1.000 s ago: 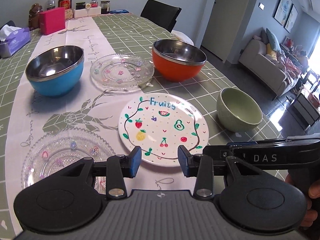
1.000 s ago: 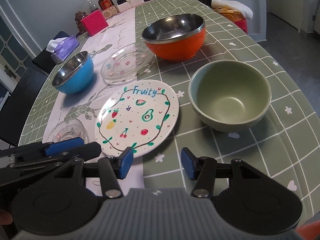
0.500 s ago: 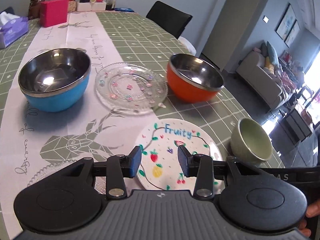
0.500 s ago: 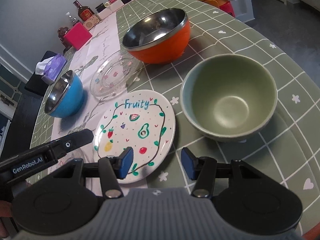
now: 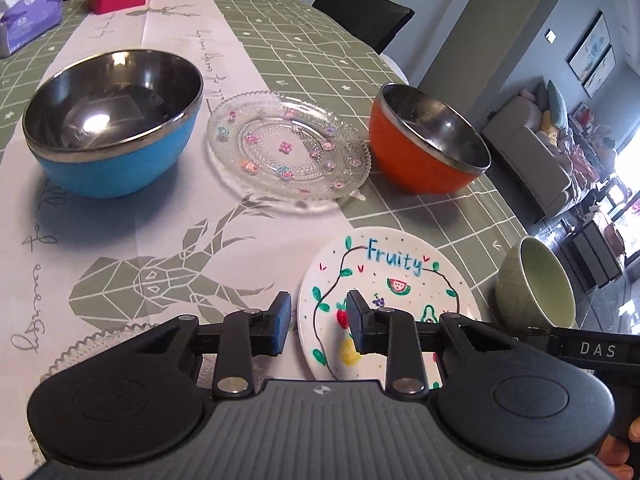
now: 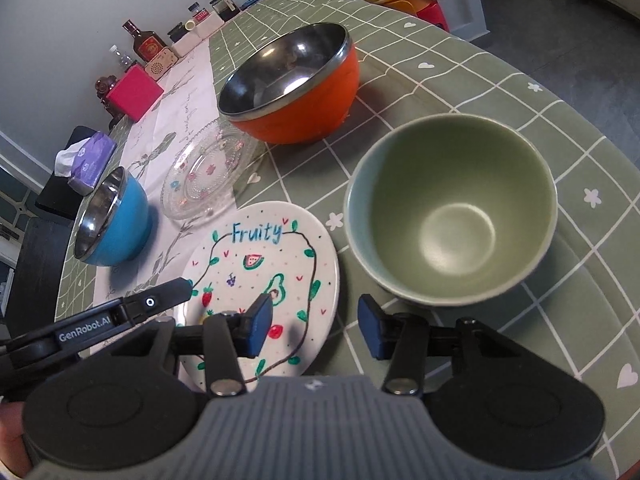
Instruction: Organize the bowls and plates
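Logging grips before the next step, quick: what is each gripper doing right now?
Left gripper: open, holding nothing, fingers just been closing.
Right gripper: open, holding nothing, fingers just been closing.

Blue bowl [image 5: 112, 120] and orange bowl [image 5: 428, 140]: matt coloured outside, polished metal inside, mirror-bright. Clear plate [image 5: 288, 148]: pressed glass, beaded texture, glossy. Fruit plate [image 6: 260, 276]: glazed white ceramic, smooth. Green bowl [image 6: 452, 208]: ceramic, satin-matt. Surface [image 6: 500, 80]: green checked cloth, matt.

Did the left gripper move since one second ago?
Yes. The left gripper advanced toward the blue bowl, which now looks larger in its view. Its jaws have just been closing, with nothing between them.
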`<state>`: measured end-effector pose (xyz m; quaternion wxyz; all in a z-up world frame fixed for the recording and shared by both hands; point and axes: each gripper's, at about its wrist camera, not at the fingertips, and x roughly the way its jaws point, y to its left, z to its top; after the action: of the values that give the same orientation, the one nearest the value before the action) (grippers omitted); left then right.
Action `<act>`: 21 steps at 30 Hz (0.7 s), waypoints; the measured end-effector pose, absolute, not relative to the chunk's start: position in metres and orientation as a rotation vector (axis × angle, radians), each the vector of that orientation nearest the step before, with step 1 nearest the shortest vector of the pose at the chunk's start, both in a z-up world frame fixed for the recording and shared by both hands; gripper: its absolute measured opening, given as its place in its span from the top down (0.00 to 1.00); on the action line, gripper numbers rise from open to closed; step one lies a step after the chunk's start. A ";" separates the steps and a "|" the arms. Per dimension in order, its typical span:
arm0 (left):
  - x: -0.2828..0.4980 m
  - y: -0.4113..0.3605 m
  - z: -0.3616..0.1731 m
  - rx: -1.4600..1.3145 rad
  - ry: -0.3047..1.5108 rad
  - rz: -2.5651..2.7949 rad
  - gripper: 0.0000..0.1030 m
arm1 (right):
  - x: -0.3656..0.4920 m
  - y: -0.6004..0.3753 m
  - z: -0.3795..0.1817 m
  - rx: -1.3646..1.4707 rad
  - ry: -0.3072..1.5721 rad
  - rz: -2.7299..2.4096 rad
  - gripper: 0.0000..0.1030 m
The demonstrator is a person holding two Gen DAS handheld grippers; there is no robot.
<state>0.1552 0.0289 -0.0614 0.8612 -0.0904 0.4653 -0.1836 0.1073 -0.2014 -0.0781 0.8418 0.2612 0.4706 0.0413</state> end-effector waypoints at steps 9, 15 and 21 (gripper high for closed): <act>0.155 0.031 -0.068 -0.213 0.996 -0.401 0.74 | 0.108 -0.210 -0.085 0.618 0.981 0.081 0.77; 0.154 0.034 -0.069 -0.225 0.986 -0.408 0.79 | 0.106 -0.212 -0.089 0.646 0.974 0.081 0.87; 0.151 0.029 -0.067 -0.174 0.968 -0.388 0.84 | 0.105 -0.214 -0.090 0.640 0.964 0.077 0.94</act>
<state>0.1508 0.0287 -0.0674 0.8636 -0.0830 0.4617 -0.1850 0.1048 -0.2140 -0.0901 0.8365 0.3025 0.4555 0.0365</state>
